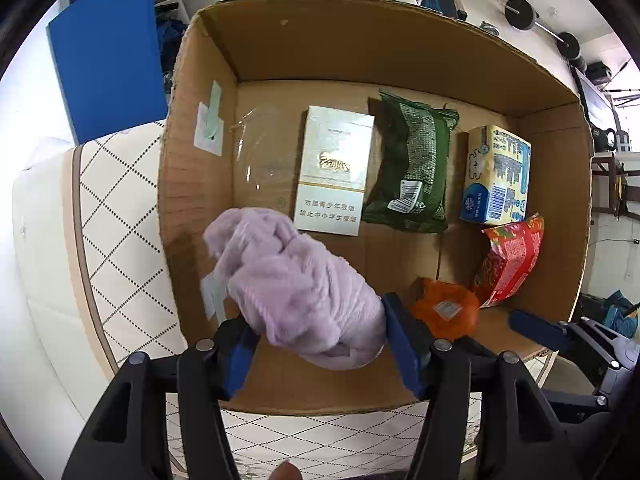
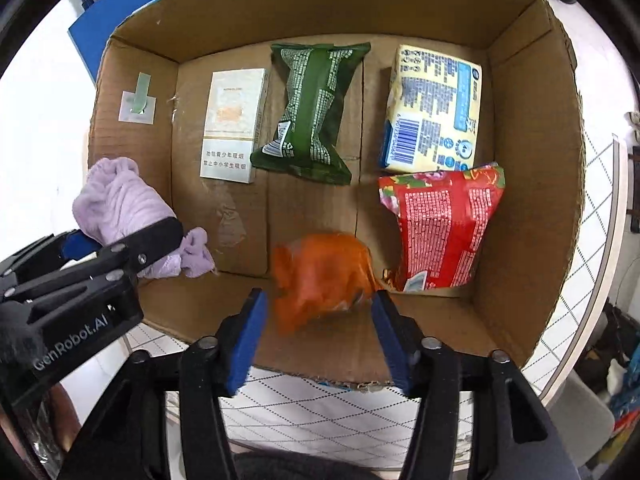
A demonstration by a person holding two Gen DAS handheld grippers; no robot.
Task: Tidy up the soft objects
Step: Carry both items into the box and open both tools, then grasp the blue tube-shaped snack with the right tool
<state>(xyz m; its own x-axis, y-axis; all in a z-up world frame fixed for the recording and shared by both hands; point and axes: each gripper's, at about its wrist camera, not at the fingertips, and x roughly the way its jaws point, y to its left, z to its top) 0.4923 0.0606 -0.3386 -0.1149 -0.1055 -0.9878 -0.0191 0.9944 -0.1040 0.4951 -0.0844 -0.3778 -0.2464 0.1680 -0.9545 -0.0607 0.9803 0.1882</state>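
A cardboard box (image 1: 360, 52) (image 2: 532, 160) lies open on a quilted mattress. My left gripper (image 1: 316, 320) is shut on a fluffy lilac cloth bundle (image 1: 292, 280) over the box's near left corner; the bundle also shows in the right wrist view (image 2: 120, 200). My right gripper (image 2: 316, 308) is open, its fingers on either side of an orange soft bag (image 2: 324, 276) (image 1: 444, 308) that looks blurred and lies on the box floor at the near edge.
On the box floor lie a white carton (image 1: 334, 172) (image 2: 232, 124), a green packet (image 1: 412, 168) (image 2: 312, 112), a yellow-blue tissue pack (image 1: 496, 176) (image 2: 436, 112) and a red snack bag (image 1: 508, 260) (image 2: 440, 228). The quilted mattress (image 1: 120, 240) surrounds the box.
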